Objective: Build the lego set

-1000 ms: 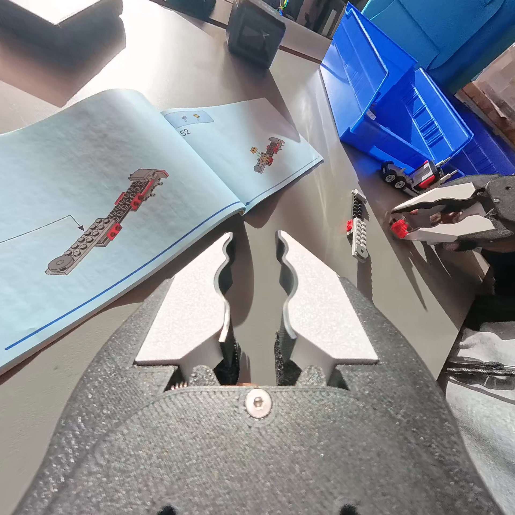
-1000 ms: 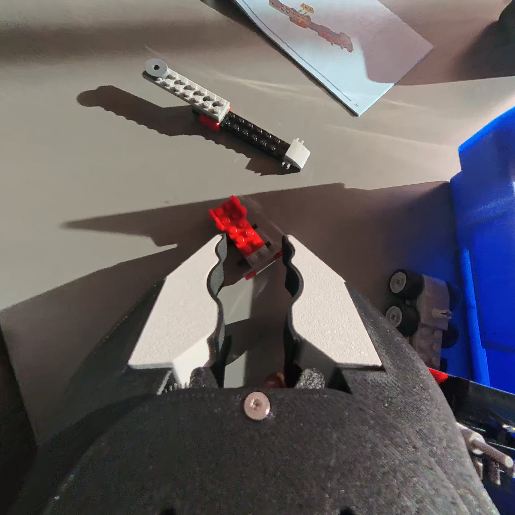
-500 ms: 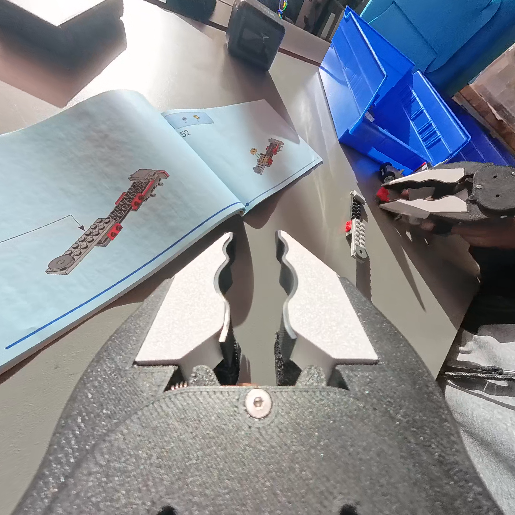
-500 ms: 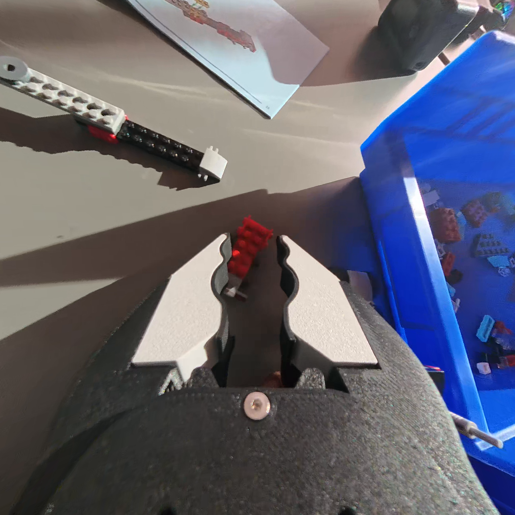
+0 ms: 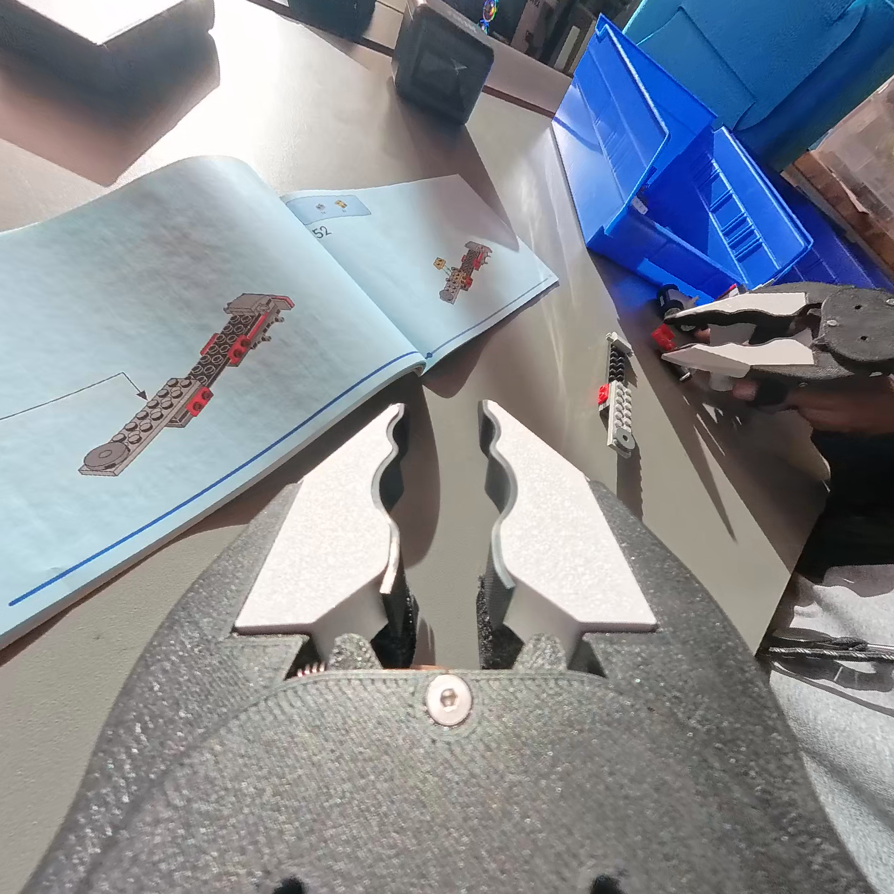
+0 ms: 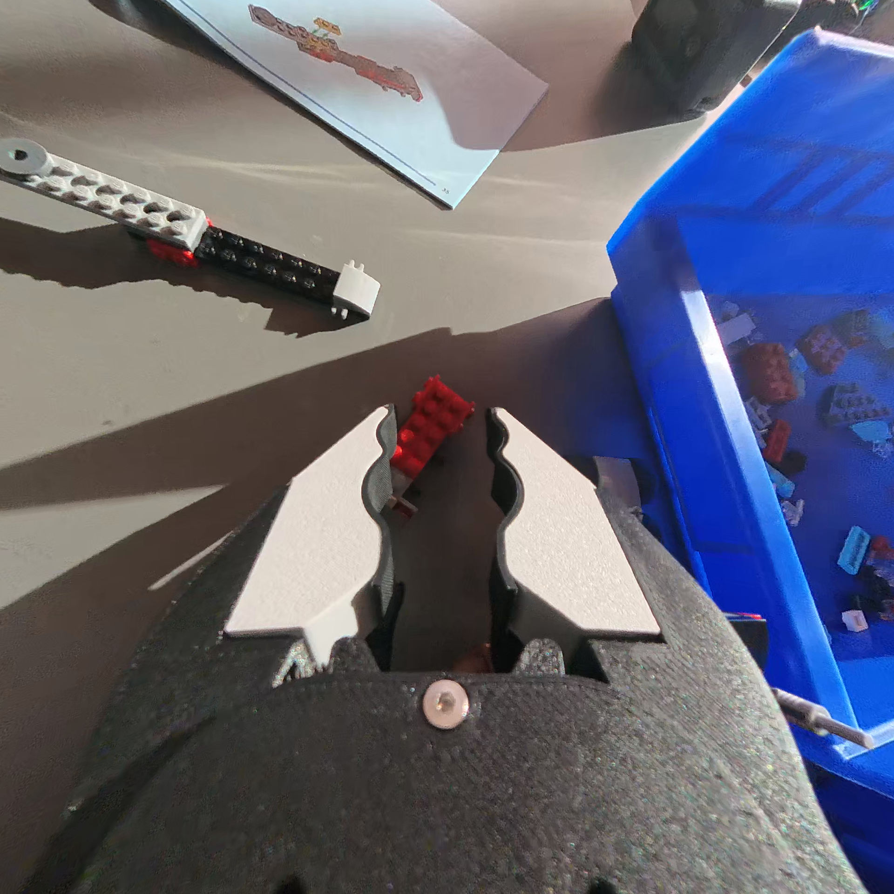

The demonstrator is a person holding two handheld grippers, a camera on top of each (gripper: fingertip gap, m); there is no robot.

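My right gripper (image 6: 438, 411) is open, its jaws on either side of a small red brick assembly (image 6: 435, 421). The assembly leans on the left finger, with a gap to the right finger. I cannot tell whether it rests on the table. A long grey-and-black plate strip (image 6: 193, 232) with a red clip and a white end piece lies to the left. In the left wrist view, the strip (image 5: 617, 392) lies just left of the right gripper (image 5: 675, 336) and the red assembly (image 5: 662, 336). My left gripper (image 5: 442, 411) is open and empty, by the open instruction booklet (image 5: 193, 338).
A blue bin (image 6: 677, 387) holding several loose bricks (image 6: 774, 372) stands close to the right gripper's right side. Blue bins (image 5: 677, 193) line the table's far right. A small wheeled assembly (image 5: 670, 296) sits by them. A black box (image 5: 442, 72) stands at the back. About 30 centimeters separates my left fingertips from my right.
The right gripper has moved away from the strip toward the blue bin. The red assembly came with it and turned between the jaws. The left gripper has not moved.
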